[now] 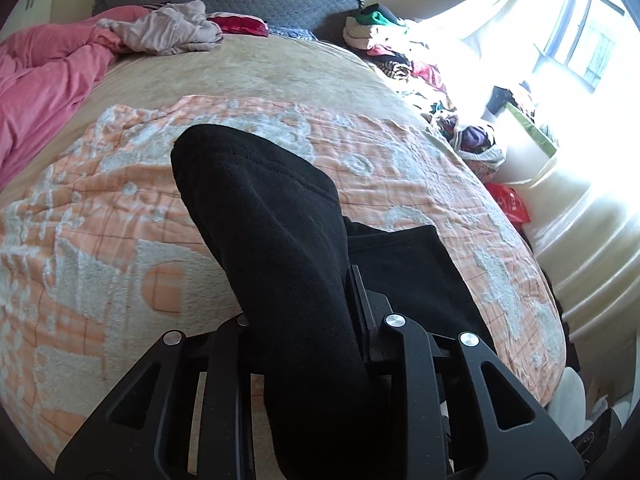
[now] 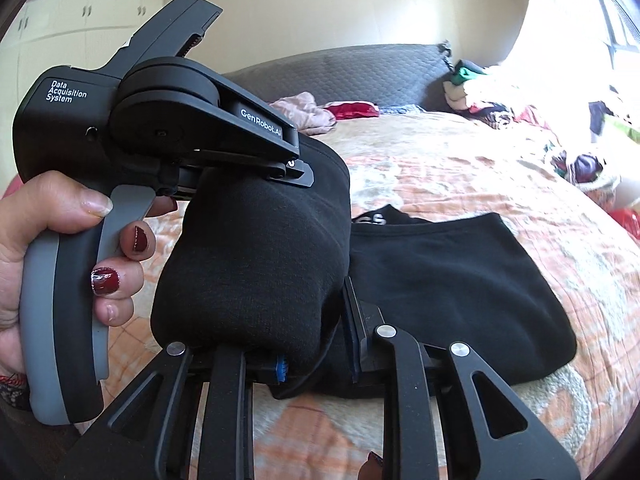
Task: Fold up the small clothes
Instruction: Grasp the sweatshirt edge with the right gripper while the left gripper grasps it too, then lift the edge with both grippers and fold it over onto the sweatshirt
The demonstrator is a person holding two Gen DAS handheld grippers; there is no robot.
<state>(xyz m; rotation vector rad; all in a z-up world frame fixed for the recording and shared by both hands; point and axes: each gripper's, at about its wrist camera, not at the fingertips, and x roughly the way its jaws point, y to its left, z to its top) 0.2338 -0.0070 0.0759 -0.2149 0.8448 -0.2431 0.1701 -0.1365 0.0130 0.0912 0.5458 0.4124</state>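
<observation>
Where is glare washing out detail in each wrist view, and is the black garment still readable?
Left wrist view: the window blows out the right side, bleaching the clothes pile; the black garment reads as a dark mass with faint seams. Right wrist view: glare at upper right only; garment folds are visible, edges bent by fisheye.

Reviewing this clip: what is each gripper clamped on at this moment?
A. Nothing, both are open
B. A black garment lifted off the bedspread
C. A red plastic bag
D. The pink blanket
B: the left gripper and the right gripper each pinch the black garment, its near part raised over the orange bedspread.
</observation>
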